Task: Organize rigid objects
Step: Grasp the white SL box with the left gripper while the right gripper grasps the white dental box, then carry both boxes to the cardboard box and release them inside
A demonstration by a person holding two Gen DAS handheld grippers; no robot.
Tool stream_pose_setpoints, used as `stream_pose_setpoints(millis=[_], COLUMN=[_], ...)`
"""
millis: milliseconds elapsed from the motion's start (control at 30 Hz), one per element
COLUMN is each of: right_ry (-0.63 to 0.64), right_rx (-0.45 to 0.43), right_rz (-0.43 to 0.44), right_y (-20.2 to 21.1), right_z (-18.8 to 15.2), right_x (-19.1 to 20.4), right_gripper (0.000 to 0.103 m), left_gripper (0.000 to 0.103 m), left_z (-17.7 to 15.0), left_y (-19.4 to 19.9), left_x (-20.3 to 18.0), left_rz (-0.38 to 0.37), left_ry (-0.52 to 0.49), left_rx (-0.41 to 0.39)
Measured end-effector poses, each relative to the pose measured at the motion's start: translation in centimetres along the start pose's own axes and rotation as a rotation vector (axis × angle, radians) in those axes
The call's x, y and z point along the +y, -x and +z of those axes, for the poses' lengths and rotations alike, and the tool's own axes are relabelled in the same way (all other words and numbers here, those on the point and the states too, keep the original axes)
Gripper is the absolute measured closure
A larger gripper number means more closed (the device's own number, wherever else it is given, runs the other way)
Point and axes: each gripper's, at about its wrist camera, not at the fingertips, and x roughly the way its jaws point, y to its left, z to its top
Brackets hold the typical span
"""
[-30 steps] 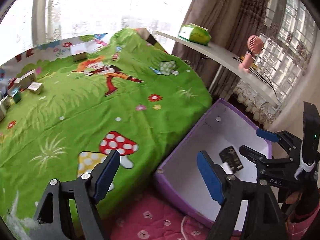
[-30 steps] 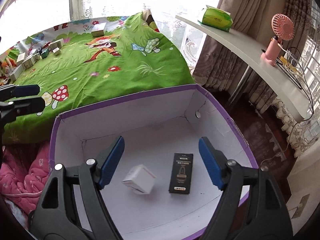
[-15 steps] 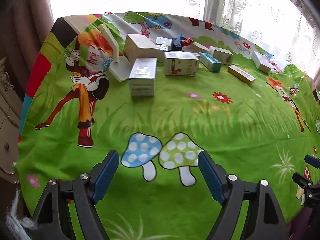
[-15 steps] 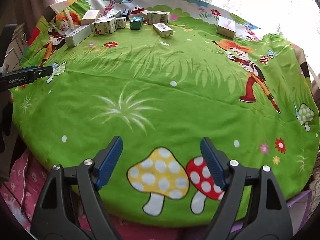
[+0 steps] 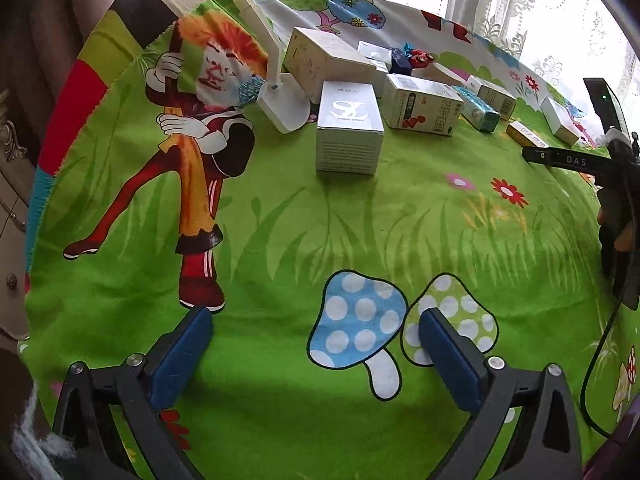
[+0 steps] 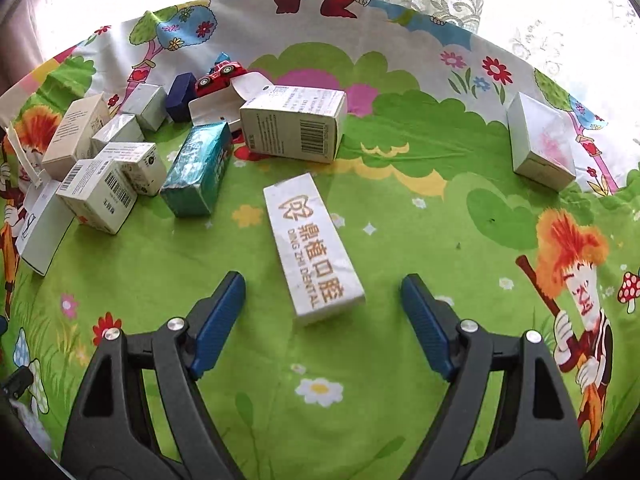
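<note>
Several small boxes lie on a green cartoon tablecloth (image 6: 400,208). In the right wrist view a long white box with gold lettering (image 6: 314,248) lies just ahead of my open, empty right gripper (image 6: 324,300), its near end between the fingertips. A teal box (image 6: 198,170), a barcode carton (image 6: 294,122) and a red toy car (image 6: 218,74) lie beyond. My left gripper (image 5: 316,340) is open and empty above the mushroom print, well short of a silver box (image 5: 349,128). The right gripper's body shows at the left view's right edge (image 5: 580,160).
A white box (image 6: 540,146) lies alone at the far right. A white folding stand (image 5: 276,88) sits left of the box cluster. The round table's edge curves close on the left, with a wooden cabinet (image 5: 12,168) beyond. Curtained windows are behind.
Both grippers have swung away from the purple storage box to the table. The right one has closed in on the gold-lettered box; the left has moved nearer the silver box.
</note>
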Motion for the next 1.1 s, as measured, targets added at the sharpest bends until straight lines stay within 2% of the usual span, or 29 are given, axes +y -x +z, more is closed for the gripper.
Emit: stream_pose_setpoints(millis=[67, 133, 167, 267, 367, 467, 500, 533, 600, 700, 933, 1100], right_ry=[0.016, 0.054, 0.075, 0.115, 0.08, 0.082, 0.084, 0.085, 0.079, 0.075, 0.067, 0.03], right_rx=[0.001, -0.018, -0.028, -0.046, -0.061, -0.063, -0.063, -0.063, -0.063, -0.063, -0.062, -0.062], right_rz=[0.013, 0.05, 0.063, 0.058, 0.059, 0.038, 0.036, 0.036, 0.043, 0.048, 0.05, 0.068], right_y=[-0.7, -0.5, -0.1, 1.3, 2.5, 3.2, 3.3, 3.2, 3.2, 3.3, 3.4, 5.5], right_z=[1.0, 1.0, 0.9, -1.0, -2.7, -3.7, -3.8, -3.8, -3.8, -3.9, -4.0, -6.7], right_x=[0.1, 0.5, 0.9, 1.8, 1.6, 2.0, 2.0, 2.1, 1.9, 1.9, 1.8, 2.4], right_gripper=[0.02, 0.037, 0.068, 0.068, 0.067, 0.068, 0.068, 0.068, 0.067, 0.067, 0.067, 0.068], left_gripper=[0.0, 0.0, 0.0, 0.0, 0.012, 0.038, 0.062, 0.061, 0.061, 0.061, 0.061, 0.061], left_z=[0.8, 2.2, 3.1, 6.1, 9.2, 10.8, 10.9, 10.7, 9.2, 6.0, 1.5, -0.5], left_y=[-0.5, -1.4, -1.9, -3.6, -5.2, -6.1, -6.0, -5.7, -4.5, -2.5, 0.8, 2.7], left_x=[-0.2, -0.6, -0.7, -1.2, -2.2, -2.7, -2.8, -2.9, -3.1, -3.6, -0.8, -0.4], left_rz=[0.003, -0.003, 0.001, 0.019, 0.058, 0.01, -0.009, 0.005, -0.03, 0.002, -0.019, -0.022], left_ry=[0.002, -0.011, -0.012, 0.008, -0.006, -0.017, -0.01, -0.013, -0.014, -0.05, 0.033, 0.011], left_rx=[0.013, 0.014, 0.01, -0.016, -0.058, -0.096, -0.111, -0.109, -0.116, -0.152, -0.157, -0.182])
